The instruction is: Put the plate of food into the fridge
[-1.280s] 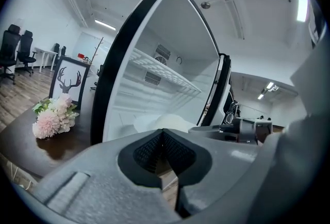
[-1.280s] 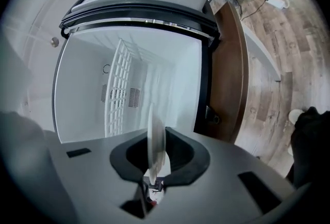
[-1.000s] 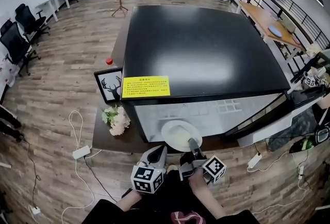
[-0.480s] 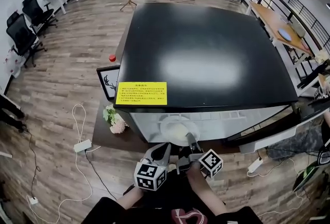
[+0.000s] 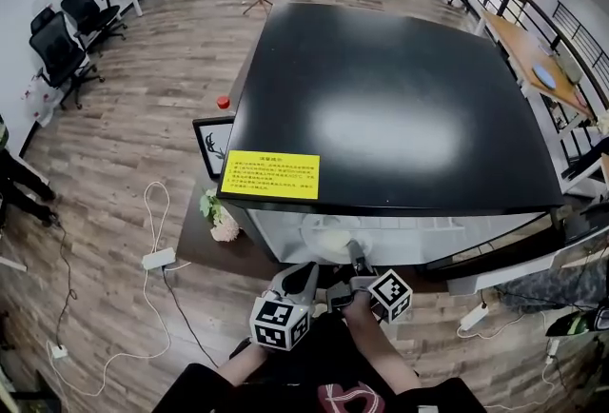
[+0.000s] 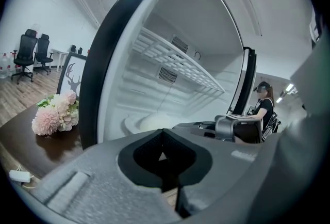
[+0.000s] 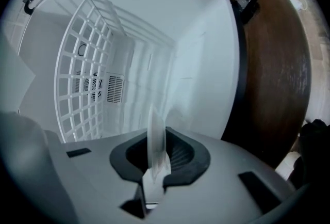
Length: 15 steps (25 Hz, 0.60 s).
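A white plate of pale food (image 5: 326, 232) sits partly under the black top of the open fridge (image 5: 400, 107), just inside its white compartment. My right gripper (image 5: 356, 261) is shut on the plate's near rim. The right gripper view shows that rim (image 7: 155, 138) edge-on between the pads. My left gripper (image 5: 303, 280) hangs just left of the right one, shut and holding nothing. In the left gripper view the plate (image 6: 147, 122) lies low inside the fridge, under a wire shelf (image 6: 175, 60).
The fridge door (image 5: 514, 240) stands open at the right. A low dark wood table (image 5: 205, 249) beside the fridge carries pink flowers (image 5: 221, 223) and a framed deer picture (image 5: 211, 147). A power strip (image 5: 159, 259) and cables lie on the floor. A person (image 6: 263, 107) sits beyond the door.
The plate has gone further into the fridge with my right gripper; less of it shows under the black top. Both grippers have shifted slightly forward.
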### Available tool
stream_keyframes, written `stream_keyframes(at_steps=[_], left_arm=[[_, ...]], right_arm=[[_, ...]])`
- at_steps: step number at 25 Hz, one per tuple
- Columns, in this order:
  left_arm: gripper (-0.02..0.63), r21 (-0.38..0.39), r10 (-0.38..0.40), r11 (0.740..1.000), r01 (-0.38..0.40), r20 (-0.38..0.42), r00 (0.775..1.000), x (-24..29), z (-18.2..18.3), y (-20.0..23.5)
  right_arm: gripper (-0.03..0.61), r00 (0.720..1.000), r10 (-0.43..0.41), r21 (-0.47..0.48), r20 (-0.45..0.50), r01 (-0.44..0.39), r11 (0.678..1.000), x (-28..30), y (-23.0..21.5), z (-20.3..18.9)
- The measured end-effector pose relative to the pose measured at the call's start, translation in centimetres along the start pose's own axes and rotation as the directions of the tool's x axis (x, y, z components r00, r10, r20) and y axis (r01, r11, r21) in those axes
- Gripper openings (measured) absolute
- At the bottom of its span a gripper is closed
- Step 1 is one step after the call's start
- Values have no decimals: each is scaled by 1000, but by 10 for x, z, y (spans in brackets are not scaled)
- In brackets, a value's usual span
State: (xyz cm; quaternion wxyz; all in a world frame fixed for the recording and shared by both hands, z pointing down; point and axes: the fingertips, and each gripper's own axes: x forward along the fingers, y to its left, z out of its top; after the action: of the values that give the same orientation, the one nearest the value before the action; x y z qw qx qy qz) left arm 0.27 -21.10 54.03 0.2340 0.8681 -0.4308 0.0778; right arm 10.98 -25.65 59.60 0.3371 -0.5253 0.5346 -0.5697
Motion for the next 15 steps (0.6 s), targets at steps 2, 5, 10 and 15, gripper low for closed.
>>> stream_keyframes(at_steps=[2,5,10,15], left_arm=[[8,-6,13,1000,-13,2,1000,0,0,2],[8,-2,18,1000,-18,0,1000,3,0,2],[8,-10,35,999,-35,8,999,2,1,7],[8,-44,77,996,-76,13,997,-3,1,19]], right_arm=[[46,1000,-4,-8,-6,4,1000,5,-1,0],[44,1000,-17,-17,-15,17,1000,9,-2,-1],[44,1000,-18,-8,-8,18,1000,16,-2,-3],[46,999,-35,-25,-1,35,999,22,1,-3]])
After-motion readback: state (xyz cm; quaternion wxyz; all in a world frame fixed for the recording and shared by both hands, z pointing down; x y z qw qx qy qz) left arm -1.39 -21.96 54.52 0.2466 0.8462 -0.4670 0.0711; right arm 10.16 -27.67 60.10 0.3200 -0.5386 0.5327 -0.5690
